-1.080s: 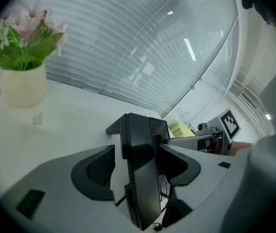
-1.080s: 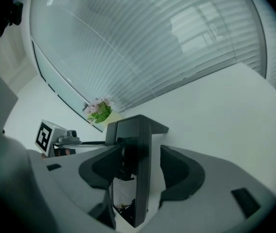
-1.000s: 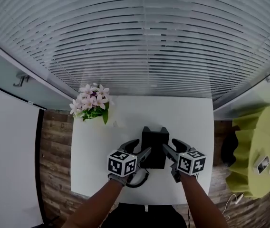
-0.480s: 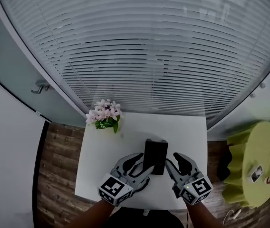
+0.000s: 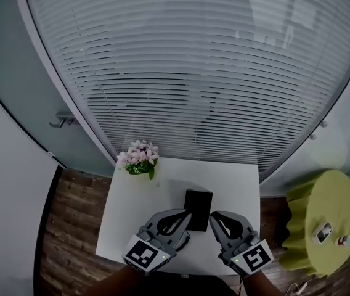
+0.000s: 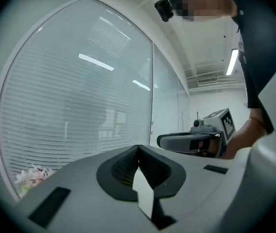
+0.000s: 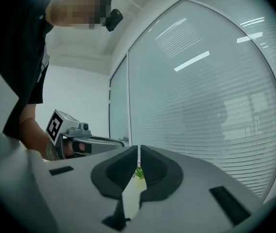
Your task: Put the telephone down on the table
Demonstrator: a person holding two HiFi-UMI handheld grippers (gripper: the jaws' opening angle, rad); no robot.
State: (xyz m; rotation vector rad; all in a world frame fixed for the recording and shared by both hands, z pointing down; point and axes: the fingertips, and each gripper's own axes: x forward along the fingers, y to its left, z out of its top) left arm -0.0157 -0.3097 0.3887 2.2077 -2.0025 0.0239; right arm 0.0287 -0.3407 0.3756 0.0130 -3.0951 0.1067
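- Since the telephone (image 5: 198,209) already lies flat on the white table (image 5: 240,184), the task looks done; neither gripper touches it.
- Left gripper (image 5: 186,218): jaws pressed together with nothing between them. Its own view shows only the blinds (image 5: 181,91) ahead.
- Right gripper (image 5: 214,218): jaws also together, leaving only a hairline slit, and empty.
- The telephone sits below and ahead, between the 2 grippers. Its long axis runs away from the person toward the blinds.
- In the head view both tips flank its near end about equally.
- Any regrasp would probably need a gripper tipped downward first.
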